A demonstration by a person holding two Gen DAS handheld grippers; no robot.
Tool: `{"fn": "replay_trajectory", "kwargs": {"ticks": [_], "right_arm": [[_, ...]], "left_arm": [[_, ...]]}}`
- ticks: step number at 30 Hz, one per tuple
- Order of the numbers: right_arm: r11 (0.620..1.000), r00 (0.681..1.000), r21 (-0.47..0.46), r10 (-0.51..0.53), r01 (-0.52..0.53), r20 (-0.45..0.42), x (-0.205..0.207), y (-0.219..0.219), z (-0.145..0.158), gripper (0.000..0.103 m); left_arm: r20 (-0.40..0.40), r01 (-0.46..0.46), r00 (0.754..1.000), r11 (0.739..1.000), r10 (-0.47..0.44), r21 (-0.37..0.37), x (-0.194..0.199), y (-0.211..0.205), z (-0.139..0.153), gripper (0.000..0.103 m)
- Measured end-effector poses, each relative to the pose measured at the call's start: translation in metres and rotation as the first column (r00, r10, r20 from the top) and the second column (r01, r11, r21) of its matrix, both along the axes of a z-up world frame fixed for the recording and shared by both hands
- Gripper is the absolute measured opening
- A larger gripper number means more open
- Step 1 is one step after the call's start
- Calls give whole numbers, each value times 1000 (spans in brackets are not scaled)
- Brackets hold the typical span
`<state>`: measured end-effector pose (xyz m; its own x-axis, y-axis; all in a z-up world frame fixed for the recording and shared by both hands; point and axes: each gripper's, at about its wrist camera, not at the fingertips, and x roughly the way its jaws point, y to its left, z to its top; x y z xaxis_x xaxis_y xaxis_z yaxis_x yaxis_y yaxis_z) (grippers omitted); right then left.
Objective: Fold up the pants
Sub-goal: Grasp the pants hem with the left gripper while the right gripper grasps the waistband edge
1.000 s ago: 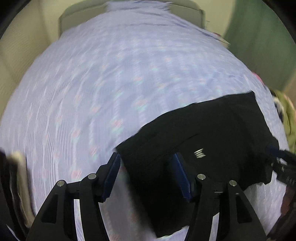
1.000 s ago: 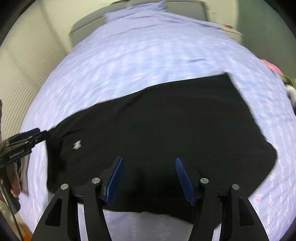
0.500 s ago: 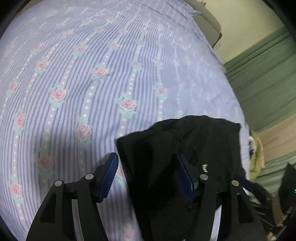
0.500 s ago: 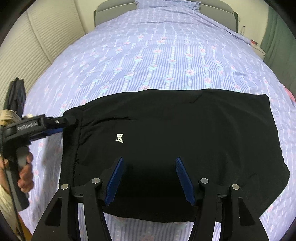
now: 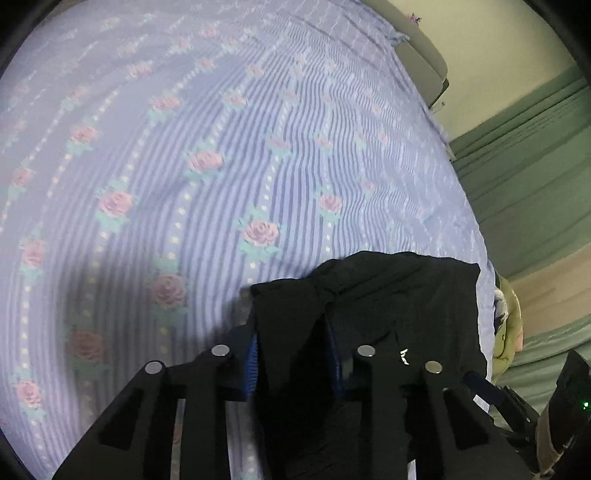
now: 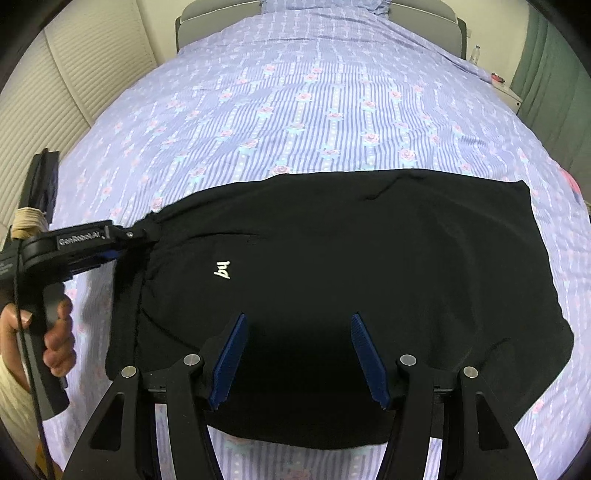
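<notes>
Black pants [image 6: 369, 258] with a small white logo [image 6: 222, 269] lie spread flat across the near part of the bed. In the right wrist view my left gripper [image 6: 147, 233] reaches in from the left to their far left corner. In the left wrist view the left gripper [image 5: 293, 332] is closing, with a bunched fold of the black pants [image 5: 406, 295] filling the gap between its blue pads. My right gripper [image 6: 299, 354] hangs open over the pants' near edge, nothing between its fingers.
The bed's lavender striped sheet with pink roses [image 6: 314, 110] runs back to a grey headboard [image 6: 221, 14]. White louvred doors [image 6: 74, 74] stand at the left and a green curtain [image 6: 554, 74] at the right. A person's hand [image 6: 55, 332] holds the left gripper's handle.
The left gripper dropped onto the pants' corner and its jaws narrowed around the fabric, which now bunches between them. The right gripper settled over the near edge, still open.
</notes>
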<state>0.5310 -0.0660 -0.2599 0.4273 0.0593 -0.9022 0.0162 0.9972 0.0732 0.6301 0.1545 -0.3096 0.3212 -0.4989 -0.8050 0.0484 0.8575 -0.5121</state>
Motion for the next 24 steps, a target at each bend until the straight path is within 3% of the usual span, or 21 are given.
{"fn": "replay_trajectory", "kwargs": {"ticks": [3, 7, 10, 12, 16, 17, 19, 21, 24], "right_arm": [[1000, 1000, 8, 21, -21, 17, 1, 6, 2, 60], [1000, 999, 0, 27, -27, 29, -3, 4, 4, 60], [1000, 997, 3, -19, 19, 75, -17, -15, 14, 60], [998, 991, 9, -67, 66, 112, -29, -33, 24, 60], [981, 964, 35, -194, 191, 179, -61, -85, 47, 60], [971, 952, 39, -238, 235, 191, -70, -101, 52, 60], [952, 929, 56, -307, 302, 207, -86, -130, 60, 60], [917, 890, 76, -398, 391, 223, -106, -163, 64, 60], [856, 820, 104, -515, 506, 251, -131, -204, 66, 60]], "left_arm": [[1, 31, 1000, 998, -31, 55, -1, -3, -1, 30], [-31, 68, 997, 988, -64, 137, 3, -12, 3, 47], [75, 109, 987, 939, -140, 325, -8, -31, 39, 58], [155, 131, 966, 906, -209, 404, -18, -47, 63, 69], [251, 279, 869, 842, -427, 462, -36, -105, 109, 72], [263, 306, 849, 833, -458, 461, -37, -118, 115, 72], [280, 404, 786, 801, -551, 442, -37, -159, 129, 72], [293, 467, 736, 771, -610, 433, -36, -190, 136, 73], [300, 543, 650, 703, -698, 459, -33, -250, 139, 78]]}}
